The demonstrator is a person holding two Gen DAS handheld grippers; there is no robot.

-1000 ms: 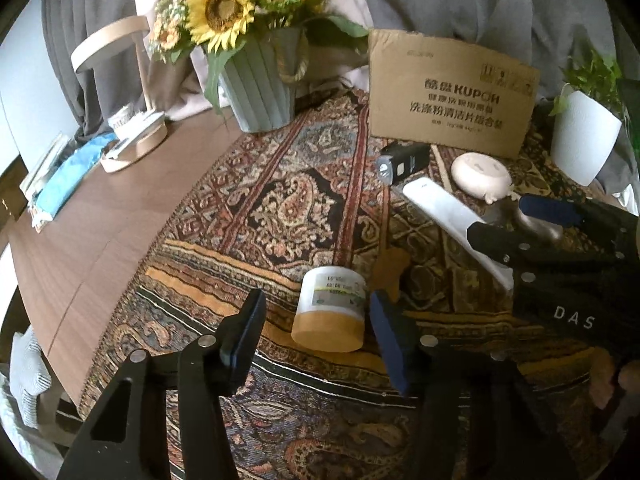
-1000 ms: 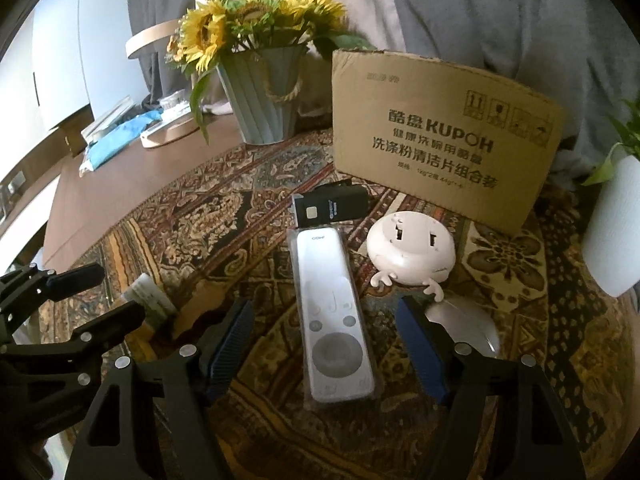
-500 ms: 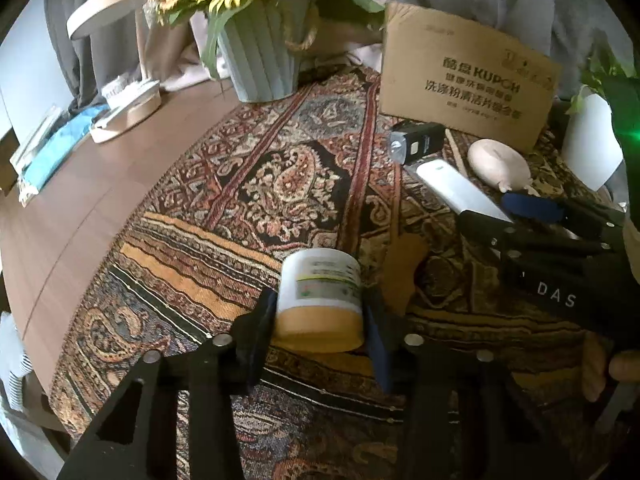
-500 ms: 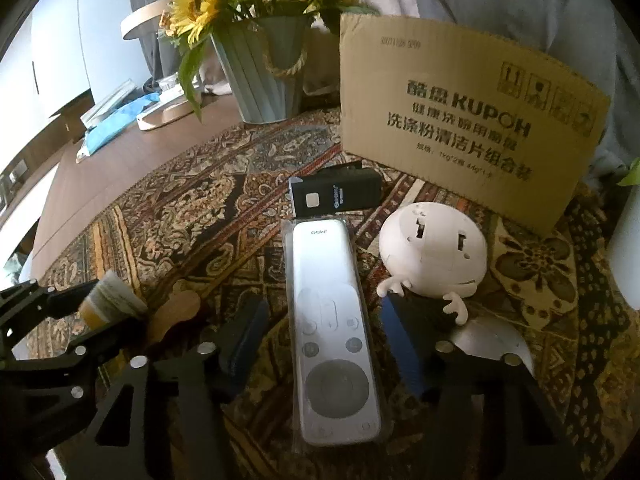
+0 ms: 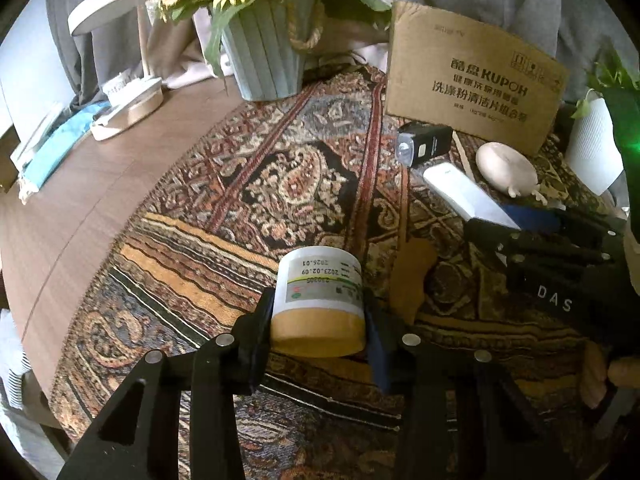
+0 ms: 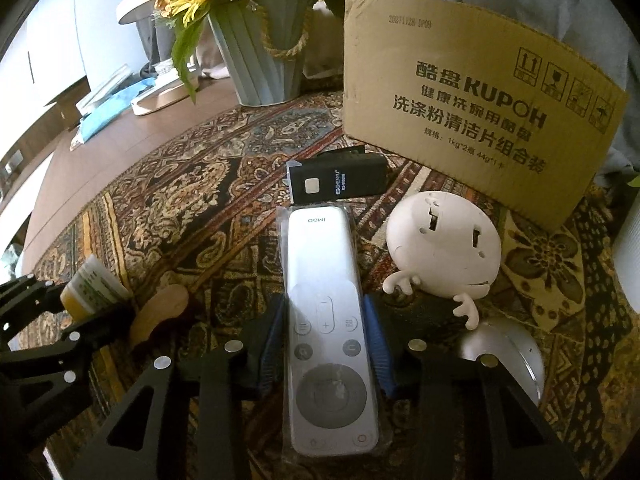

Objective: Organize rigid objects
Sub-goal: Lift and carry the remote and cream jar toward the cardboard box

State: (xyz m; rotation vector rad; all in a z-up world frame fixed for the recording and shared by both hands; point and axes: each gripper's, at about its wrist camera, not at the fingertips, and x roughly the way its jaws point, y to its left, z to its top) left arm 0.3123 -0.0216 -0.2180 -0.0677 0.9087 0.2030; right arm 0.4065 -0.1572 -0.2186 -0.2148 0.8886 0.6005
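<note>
Open patterned rug to the left, clutter to the right

Bare woven paisley rug (image 5: 248, 184) lies free leftward; the upright brown cardboard box (image 6: 472, 92), ribbed grey-green flower pot (image 6: 264, 56) and round white figurine (image 6: 444, 244) block the far side.

Small household objects on a patterned rug.
A white jar (image 5: 319, 305) with a printed label and yellow lid lies on its side. A long white remote (image 6: 328, 328) in clear wrap lies flat, face up; a black rectangular device (image 6: 340, 182) touches its far end. A white round figurine (image 6: 444, 246) with small arms sits just beside them, with a silver dome (image 6: 506, 350) nearer.
</note>
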